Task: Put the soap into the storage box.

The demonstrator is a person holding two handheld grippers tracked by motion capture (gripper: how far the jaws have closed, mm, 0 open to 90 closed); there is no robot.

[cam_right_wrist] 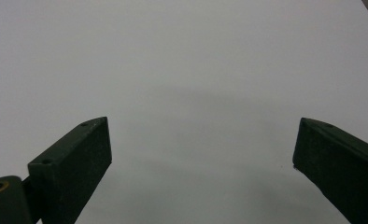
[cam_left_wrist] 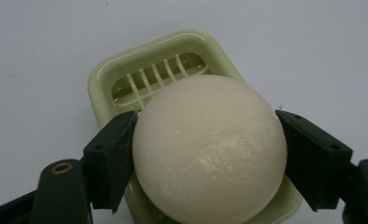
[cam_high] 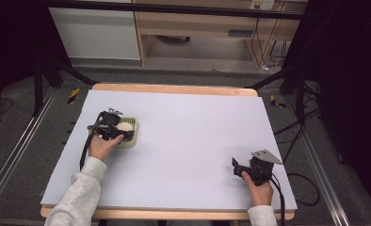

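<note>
A round off-white soap ball (cam_left_wrist: 210, 149) sits between the jaws of my left gripper (cam_left_wrist: 205, 128), which is shut on it. Under and behind it lies a pale green slatted soap dish (cam_left_wrist: 98, 79); I cannot tell whether the ball rests in it. In the high view the left gripper (cam_high: 120, 131), the ball (cam_high: 125, 125) and the dish (cam_high: 133, 123) are at the table's left side. My right gripper (cam_high: 235, 167) is near the front right, and in its own view the right gripper (cam_right_wrist: 203, 140) is open over bare surface.
A pale sheet (cam_high: 188, 136) covers the wooden table (cam_high: 174, 88). Dark frame legs (cam_high: 61, 70) and cables (cam_high: 296, 136) stand on the floor around it, with a wooden cabinet (cam_high: 197, 23) beyond the far edge.
</note>
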